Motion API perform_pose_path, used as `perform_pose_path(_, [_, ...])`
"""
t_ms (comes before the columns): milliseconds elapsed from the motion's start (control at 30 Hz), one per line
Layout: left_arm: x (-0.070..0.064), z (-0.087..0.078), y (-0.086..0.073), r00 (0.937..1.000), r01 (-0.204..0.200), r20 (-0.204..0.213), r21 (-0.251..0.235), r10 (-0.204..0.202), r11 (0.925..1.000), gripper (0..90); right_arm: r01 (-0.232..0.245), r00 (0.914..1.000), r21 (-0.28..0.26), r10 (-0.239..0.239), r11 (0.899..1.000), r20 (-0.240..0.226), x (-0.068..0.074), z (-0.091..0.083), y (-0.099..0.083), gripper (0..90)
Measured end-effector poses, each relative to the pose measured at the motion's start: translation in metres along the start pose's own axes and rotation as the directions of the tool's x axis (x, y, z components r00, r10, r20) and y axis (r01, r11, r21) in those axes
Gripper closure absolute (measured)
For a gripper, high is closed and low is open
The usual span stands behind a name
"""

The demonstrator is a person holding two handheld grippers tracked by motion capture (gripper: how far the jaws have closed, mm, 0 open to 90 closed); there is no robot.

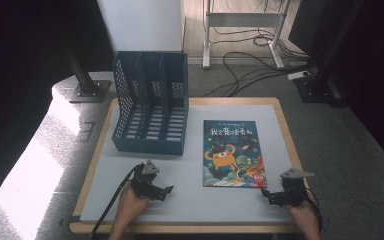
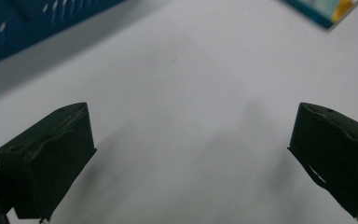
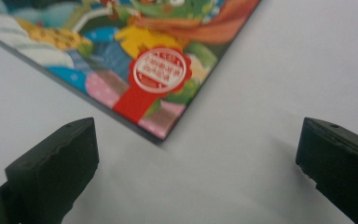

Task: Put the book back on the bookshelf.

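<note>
A colourful picture book [image 1: 233, 153] lies flat on the grey table [image 1: 190, 200], right of centre. A blue three-slot file rack [image 1: 151, 102] stands at the back left. My right gripper [image 1: 269, 195] rests low by the book's near right corner, open; in the right gripper view that corner with its red seal [image 3: 161, 72] lies just ahead of the gap between my jaws [image 3: 196, 154]. My left gripper [image 1: 164, 192] sits on the table in front of the rack, open over bare surface [image 2: 191, 154], with the rack's edge [image 2: 37, 23] at top left.
The table has a wooden rim [image 1: 82, 195]. Beyond it, cables [image 1: 250, 65] trail over the carpet near a white desk frame [image 1: 242, 22], and a dark stand base [image 1: 87, 90] sits at the far left.
</note>
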State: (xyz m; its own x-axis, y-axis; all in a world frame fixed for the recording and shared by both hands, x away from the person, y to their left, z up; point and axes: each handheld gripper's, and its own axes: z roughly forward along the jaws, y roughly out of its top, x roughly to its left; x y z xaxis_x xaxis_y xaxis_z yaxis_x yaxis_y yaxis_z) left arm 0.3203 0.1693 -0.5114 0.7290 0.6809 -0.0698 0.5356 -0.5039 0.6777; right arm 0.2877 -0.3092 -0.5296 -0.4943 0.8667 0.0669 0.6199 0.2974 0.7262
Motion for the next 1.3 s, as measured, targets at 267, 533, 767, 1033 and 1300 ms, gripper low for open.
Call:
perform_pose_path(267, [-0.012, 0.019, 0.03, 0.9981, -0.059, 0.02, 0.029, 0.059, 0.9978, 0.0, 0.02, 0.9998, -0.013, -0.02, 1.0, -0.005, -0.002, 0.0, 0.014, 0.0])
perform_pose_path(533, [-0.029, 0.041, 0.066, 0.9906, -0.124, 0.063, 0.044, 0.121, 0.9913, 0.0, 0.05, 0.9985, -0.023, -0.05, 0.998, -0.021, -0.002, 0.007, 0.029, 0.0])
perform_pose_path(767, [-0.038, 0.063, 0.091, 0.9843, -0.15, 0.099, 0.034, 0.146, 0.9882, 0.0, 0.071, 0.9968, -0.028, -0.072, 0.997, -0.036, -0.004, 0.015, 0.04, 0.0])
perform_pose_path(1033, [-0.045, 0.087, 0.111, 0.9806, -0.167, 0.113, 0.054, 0.16, 0.9844, 0.0, 0.083, 0.9958, -0.027, -0.084, 0.996, -0.035, -0.01, 0.03, 0.049, 0.0])
perform_pose_path(1300, [-0.041, 0.109, 0.115, 0.984, -0.135, 0.121, 0.033, 0.13, 0.9903, 0.0, 0.098, 0.9944, -0.028, -0.099, 0.995, -0.035, -0.015, 0.049, 0.062, 0.0])
